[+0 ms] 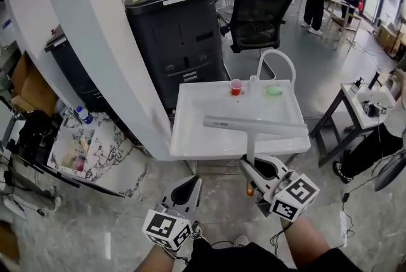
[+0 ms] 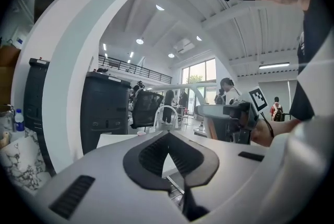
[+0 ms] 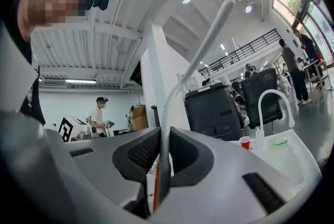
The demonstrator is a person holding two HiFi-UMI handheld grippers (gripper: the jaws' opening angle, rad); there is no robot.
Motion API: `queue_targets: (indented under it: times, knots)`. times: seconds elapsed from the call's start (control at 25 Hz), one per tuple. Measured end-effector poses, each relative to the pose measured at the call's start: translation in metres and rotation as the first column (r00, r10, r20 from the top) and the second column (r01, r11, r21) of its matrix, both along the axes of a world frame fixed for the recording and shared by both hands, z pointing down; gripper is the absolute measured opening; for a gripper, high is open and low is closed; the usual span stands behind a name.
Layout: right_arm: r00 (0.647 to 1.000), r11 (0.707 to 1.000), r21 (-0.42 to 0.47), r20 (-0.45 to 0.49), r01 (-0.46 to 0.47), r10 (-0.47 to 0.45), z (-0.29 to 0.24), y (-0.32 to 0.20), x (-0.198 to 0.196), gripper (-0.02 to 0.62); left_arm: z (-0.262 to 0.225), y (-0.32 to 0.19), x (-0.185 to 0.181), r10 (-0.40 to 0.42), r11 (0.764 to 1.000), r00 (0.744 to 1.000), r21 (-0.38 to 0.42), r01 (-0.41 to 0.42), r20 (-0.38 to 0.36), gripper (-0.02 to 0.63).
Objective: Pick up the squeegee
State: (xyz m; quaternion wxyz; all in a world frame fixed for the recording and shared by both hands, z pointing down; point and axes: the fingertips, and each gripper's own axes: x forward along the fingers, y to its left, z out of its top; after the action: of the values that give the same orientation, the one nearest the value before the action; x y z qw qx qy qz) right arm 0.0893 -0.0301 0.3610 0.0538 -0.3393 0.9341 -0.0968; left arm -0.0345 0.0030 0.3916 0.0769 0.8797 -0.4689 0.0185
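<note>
The squeegee has a long pale blade (image 1: 254, 127) lying crosswise above the white sink's front half. Its handle (image 1: 250, 153) runs down into my right gripper (image 1: 252, 166), which is shut on it. In the right gripper view the handle (image 3: 175, 108) rises from between the pads up toward the top right, with an orange part low in the jaws. My left gripper (image 1: 192, 182) hovers in front of the sink, shut and holding nothing. From the left gripper view its pads (image 2: 168, 138) meet, and the right gripper (image 2: 237, 116) with the blade (image 2: 177, 85) shows to the right.
The white sink (image 1: 190, 141) holds a red cup (image 1: 236, 87), a green sponge (image 1: 274, 90) and a curved faucet (image 1: 277, 58). Behind it stand a black machine (image 1: 174, 30) and an office chair (image 1: 260, 17). A white pillar (image 1: 95, 49) rises at left. People stand far back.
</note>
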Motion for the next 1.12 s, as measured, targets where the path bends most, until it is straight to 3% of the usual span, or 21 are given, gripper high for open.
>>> queue_targets:
  times: [0.44,1.12]
  knots:
    - [0.997,0.997,-0.007,0.008,0.079,-0.079,0.004,0.048,0.017,0.052,-0.003,0.056,0.027,-0.071,0.997,0.997,0.008,0.071,-0.005,0.017]
    - [0.998,0.999,-0.016,0.039,0.048,-0.047,-0.001,0.082,0.019,0.052,-0.014,0.085,0.034,-0.016,0.999,1.000,0.044,0.016,0.011,0.017]
